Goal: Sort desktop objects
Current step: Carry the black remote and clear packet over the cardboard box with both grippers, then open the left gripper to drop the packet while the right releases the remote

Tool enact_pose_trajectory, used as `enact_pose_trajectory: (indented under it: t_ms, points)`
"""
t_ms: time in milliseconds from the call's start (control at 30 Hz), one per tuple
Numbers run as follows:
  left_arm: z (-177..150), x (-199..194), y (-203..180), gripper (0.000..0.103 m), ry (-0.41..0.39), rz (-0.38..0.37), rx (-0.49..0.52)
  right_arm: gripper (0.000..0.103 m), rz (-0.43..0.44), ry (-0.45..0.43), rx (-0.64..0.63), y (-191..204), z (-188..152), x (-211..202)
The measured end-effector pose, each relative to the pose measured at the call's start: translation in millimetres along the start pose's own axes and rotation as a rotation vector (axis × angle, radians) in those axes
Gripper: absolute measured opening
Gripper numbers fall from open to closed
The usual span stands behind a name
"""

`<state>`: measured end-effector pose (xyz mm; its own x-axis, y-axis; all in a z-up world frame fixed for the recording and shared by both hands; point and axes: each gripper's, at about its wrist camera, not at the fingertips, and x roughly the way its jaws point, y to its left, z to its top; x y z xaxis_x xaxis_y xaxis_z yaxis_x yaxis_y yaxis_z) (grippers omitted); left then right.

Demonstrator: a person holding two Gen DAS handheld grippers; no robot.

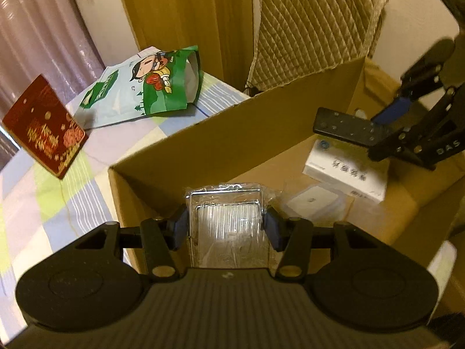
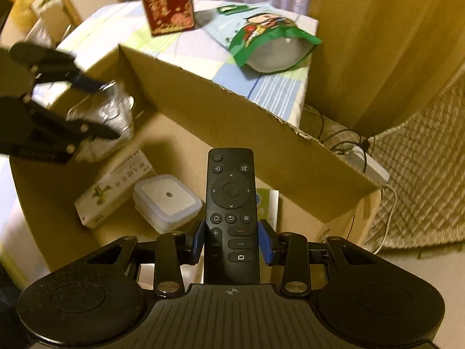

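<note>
My left gripper (image 1: pixel 225 226) is shut on a shiny metal piece wrapped in clear plastic (image 1: pixel 226 224), held over the near end of an open cardboard box (image 1: pixel 232 128). My right gripper (image 2: pixel 231 240) is shut on a black remote control (image 2: pixel 231 197), also above the box's inside. The left wrist view shows that remote (image 1: pixel 345 126) at the right, pinched by the other gripper. In the box lie a white carton with print (image 2: pixel 113 186), a square white lidded container (image 2: pixel 167 200) and a green-and-white card (image 2: pixel 266 203).
On the checked tablecloth (image 1: pixel 37 192) behind the box stand a red printed box (image 1: pixel 46 128) and a green cartoon snack bag (image 1: pixel 145 87). A quilted beige cushion (image 1: pixel 314 26), a wooden panel and cables (image 2: pixel 337 136) lie beyond the box's far end.
</note>
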<state>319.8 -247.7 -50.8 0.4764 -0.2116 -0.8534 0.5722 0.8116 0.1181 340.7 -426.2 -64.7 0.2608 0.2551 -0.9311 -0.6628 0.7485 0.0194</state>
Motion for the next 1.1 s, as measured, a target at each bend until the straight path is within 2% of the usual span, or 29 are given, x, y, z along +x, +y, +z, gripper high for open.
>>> enact_pose_trajectory:
  t_ms: [300, 567, 733, 800, 833, 1100]
  points:
    - [9.7, 43.8, -6.0, 0.049, 0.088, 0.062, 0.038, 0.038, 0.026, 0.053, -0.082, -7.7, 4.4, 16.5]
    - [12.9, 55.8, -5.8, 0.052, 0.120, 0.084, 0.044, 0.038, 0.036, 0.078, -0.108, -12.1, 10.0, 26.6]
    - [14.8, 56.0, -6.2, 0.062, 0.115, 0.081, 0.054, 0.038, 0.040, 0.085, -0.103, -16.5, 14.6, 29.5]
    - [15.9, 55.5, -7.0, 0.075, 0.109, 0.089, 0.060, 0.038, 0.041, 0.090, -0.102, -17.1, 15.2, 30.4]
    - [16.4, 55.0, -7.2, 0.078, 0.104, 0.100, 0.060, 0.038, 0.041, 0.093, -0.101, -17.3, 15.2, 30.9]
    - [18.2, 46.1, -0.2, 0.079, 0.085, 0.116, 0.048, 0.038, 0.041, 0.114, -0.088, -16.7, 16.8, 39.0]
